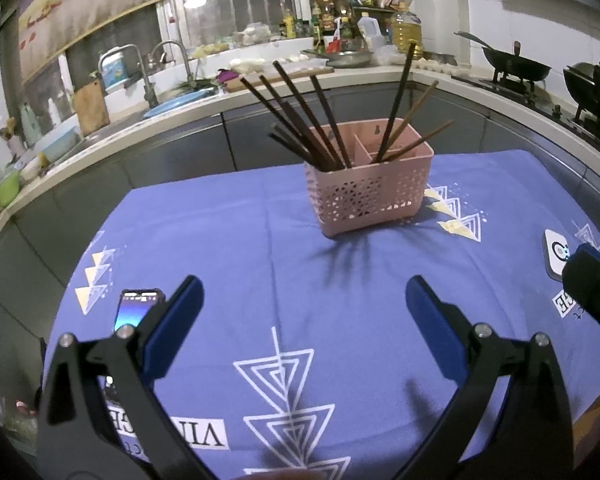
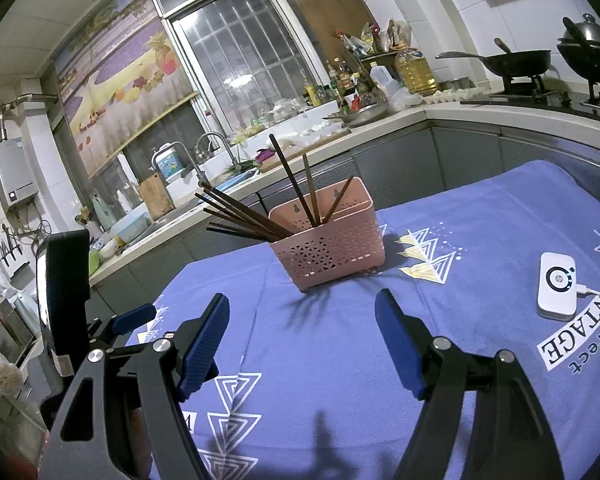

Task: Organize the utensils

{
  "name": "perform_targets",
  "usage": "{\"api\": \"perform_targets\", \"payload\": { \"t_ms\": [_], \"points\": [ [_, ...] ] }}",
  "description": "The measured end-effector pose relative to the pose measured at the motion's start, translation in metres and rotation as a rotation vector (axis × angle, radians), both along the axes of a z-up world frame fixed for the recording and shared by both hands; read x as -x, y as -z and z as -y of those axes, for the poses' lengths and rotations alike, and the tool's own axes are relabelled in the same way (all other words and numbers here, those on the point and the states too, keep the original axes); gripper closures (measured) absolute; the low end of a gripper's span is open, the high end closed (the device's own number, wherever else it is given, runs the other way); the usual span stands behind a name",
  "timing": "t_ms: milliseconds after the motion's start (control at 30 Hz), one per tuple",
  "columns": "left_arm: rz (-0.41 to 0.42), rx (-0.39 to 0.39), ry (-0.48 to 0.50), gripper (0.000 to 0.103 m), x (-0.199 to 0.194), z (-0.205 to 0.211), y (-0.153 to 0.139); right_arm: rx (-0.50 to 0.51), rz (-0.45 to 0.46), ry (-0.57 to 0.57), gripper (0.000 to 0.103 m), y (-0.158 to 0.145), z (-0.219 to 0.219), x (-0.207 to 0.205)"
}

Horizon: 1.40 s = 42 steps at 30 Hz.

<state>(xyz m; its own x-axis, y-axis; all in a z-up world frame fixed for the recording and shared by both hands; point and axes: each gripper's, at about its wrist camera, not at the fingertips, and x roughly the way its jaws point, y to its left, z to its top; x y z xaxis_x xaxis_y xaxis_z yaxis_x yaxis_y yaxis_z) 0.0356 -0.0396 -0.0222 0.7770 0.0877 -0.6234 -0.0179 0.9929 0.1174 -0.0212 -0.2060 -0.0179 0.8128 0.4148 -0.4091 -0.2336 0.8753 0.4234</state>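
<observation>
The left gripper (image 1: 304, 300) stood wide, nothing between its blue pads, hovering over the blue cloth (image 1: 228, 240); the right gripper (image 2: 302, 320) was wide and empty too. Beyond both, at the far middle of the cloth, sat the pink basket (image 1: 366, 196) — dark chopsticks (image 1: 300, 120) leaning out of its compartments. A phone (image 1: 138, 308) lay near left, a white device (image 2: 556, 284) at right.

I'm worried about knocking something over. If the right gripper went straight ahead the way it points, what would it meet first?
Probably bare tablecloth, just short of the pink basket. The open right gripper points down at it; depth is unclear.
</observation>
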Motion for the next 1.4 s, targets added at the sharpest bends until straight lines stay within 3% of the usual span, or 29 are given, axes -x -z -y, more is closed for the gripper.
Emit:
{"api": "perform_targets", "payload": {
  "t_ms": [1400],
  "points": [
    [-0.054, 0.022, 0.006, 0.006, -0.003, 0.005, 0.013, -0.005, -0.003, -0.002, 0.028, 0.000, 0.000, 0.001]
  ]
}}
